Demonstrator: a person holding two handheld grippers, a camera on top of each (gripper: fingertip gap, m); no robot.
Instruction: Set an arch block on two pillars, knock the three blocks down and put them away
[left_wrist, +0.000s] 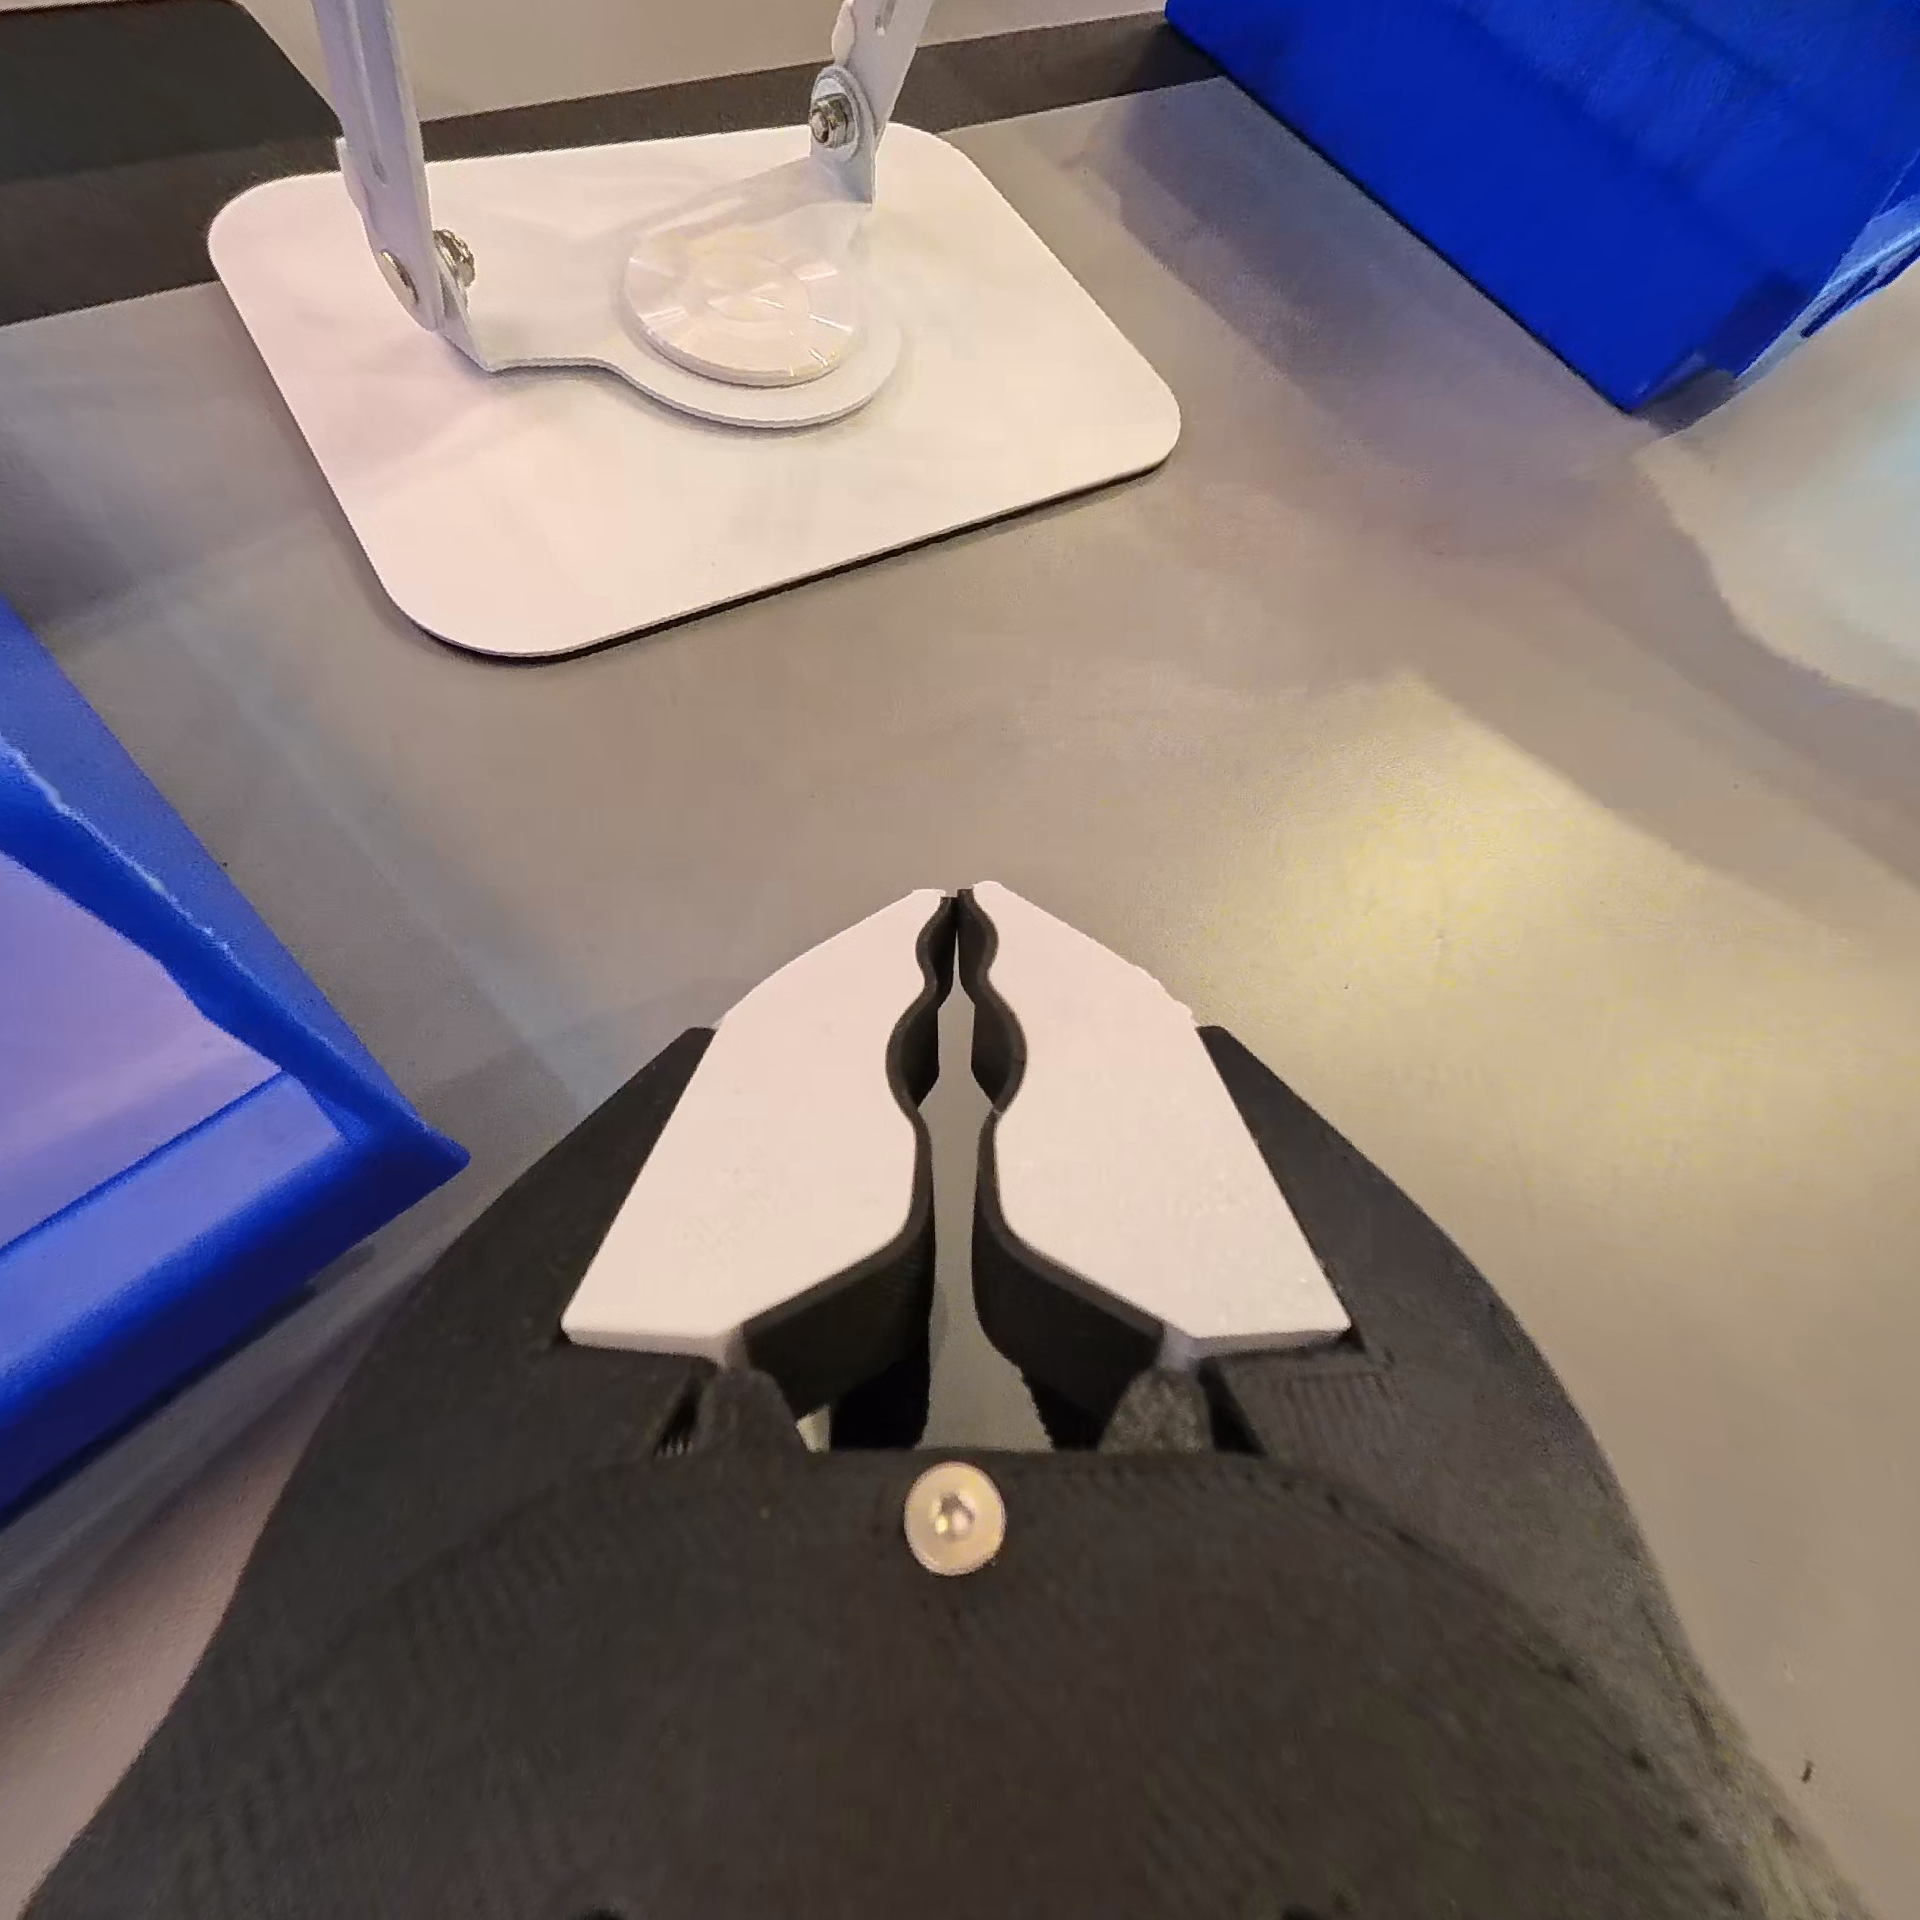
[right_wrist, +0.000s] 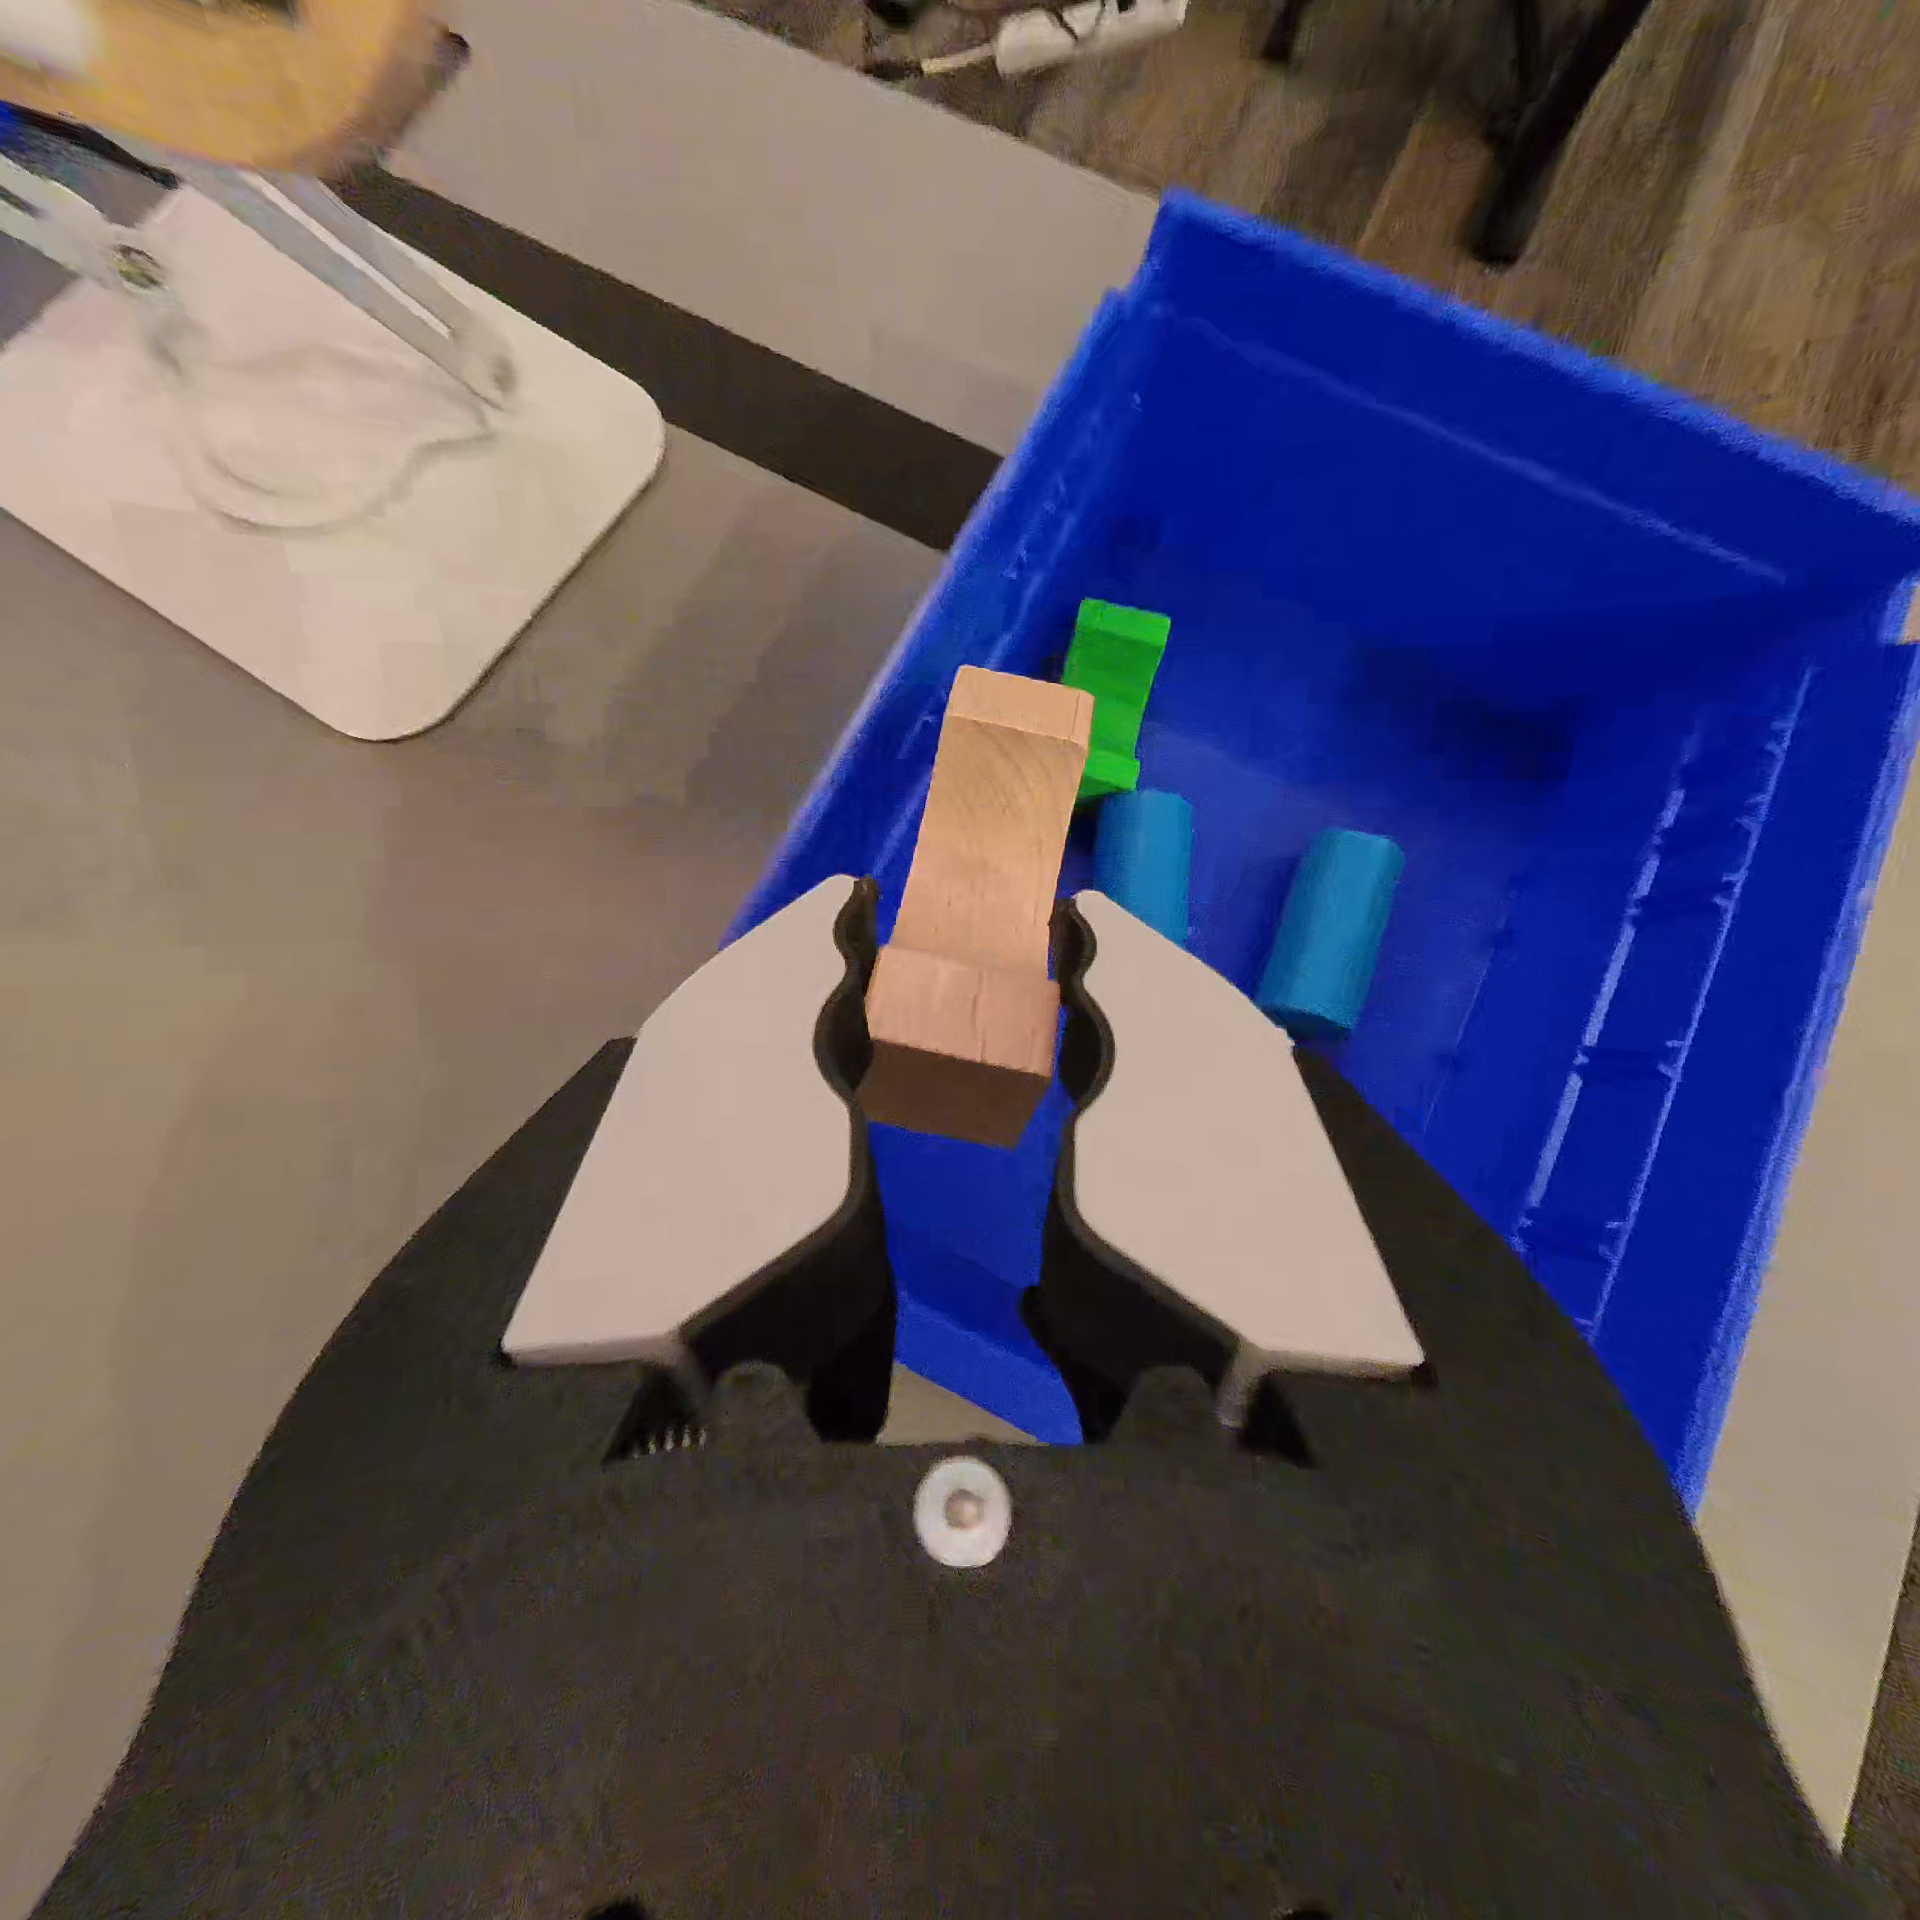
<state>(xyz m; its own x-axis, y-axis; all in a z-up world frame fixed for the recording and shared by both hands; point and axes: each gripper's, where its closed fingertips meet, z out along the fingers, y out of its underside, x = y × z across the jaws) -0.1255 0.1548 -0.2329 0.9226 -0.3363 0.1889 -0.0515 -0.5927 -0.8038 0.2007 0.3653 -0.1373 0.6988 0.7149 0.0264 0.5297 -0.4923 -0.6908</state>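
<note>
Wood, pale and unpainted, sits between the fingers of the right gripper (right_wrist: 961, 904): the arch block (right_wrist: 987, 894) is clamped at its near foot, the two black inner pads pressing on either side of it. The rest of the block runs forward past the fingertips, its far foot reaching out beyond them. The fingers are parted only by the width of the block.

The held block hangs over the near left wall of a blue bin (right_wrist: 1558, 499) that stands on the grey desk (right_wrist: 260, 987). Inside the bin, on its floor, lie two blue cylinders: one (right_wrist: 1143, 862) just right of the arch block and partly hidden behind the right fingertip, the other (right_wrist: 1330, 930) further right, apart from the first. A green block (right_wrist: 1117, 686) lies just beyond the far foot of the arch block, close to the bin's left wall.

To the left on the desk stands a white stand (right_wrist: 364, 561) with a flat base, blurred in this view.

The left gripper (left_wrist: 958, 896) holds nothing; its fingers are drawn together, tips all but touching, above bare desk (left_wrist: 1247, 831). Ahead of it is the white stand's base (left_wrist: 727, 499); a blue bin corner (left_wrist: 1558, 187) shows at upper right and another blue bin edge (left_wrist: 208, 1039) at the left.
</note>
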